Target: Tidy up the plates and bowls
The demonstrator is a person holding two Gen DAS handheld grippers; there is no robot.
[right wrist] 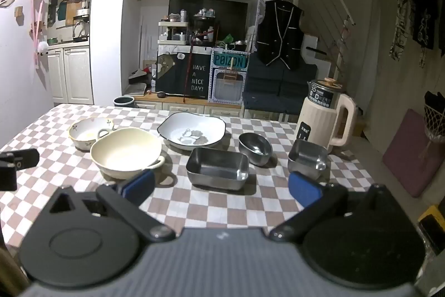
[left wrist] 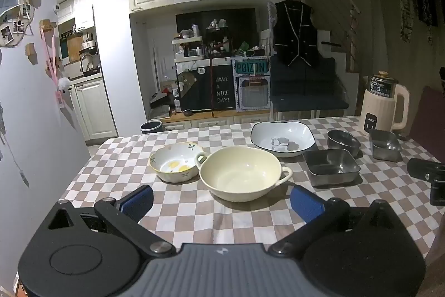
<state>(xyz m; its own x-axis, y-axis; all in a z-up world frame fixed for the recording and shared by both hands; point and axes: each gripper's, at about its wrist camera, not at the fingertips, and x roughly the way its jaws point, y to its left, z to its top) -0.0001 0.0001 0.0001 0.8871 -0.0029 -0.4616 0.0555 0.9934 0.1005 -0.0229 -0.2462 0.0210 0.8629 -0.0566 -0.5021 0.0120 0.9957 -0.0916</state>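
On the checked tablecloth (left wrist: 119,166) stand a small floral bowl (left wrist: 175,161), a large cream two-handled bowl (left wrist: 242,173), a white blue-rimmed dish (left wrist: 282,138) and three steel vessels: a square one (left wrist: 331,167), a round one (left wrist: 342,141), another square one (left wrist: 385,144). My left gripper (left wrist: 222,202) hovers open just short of the cream bowl (right wrist: 126,151). My right gripper (right wrist: 221,187) is open in front of the near steel square dish (right wrist: 217,167), with the round steel bowl (right wrist: 255,148) and the other steel dish (right wrist: 307,158) behind. Nothing is held.
A cream electric kettle (right wrist: 328,119) stands at the table's far right corner. The other gripper's black body shows at the right edge (left wrist: 428,174) and at the left edge (right wrist: 16,162). Cabinets, shelves and a stair rail lie beyond the table.
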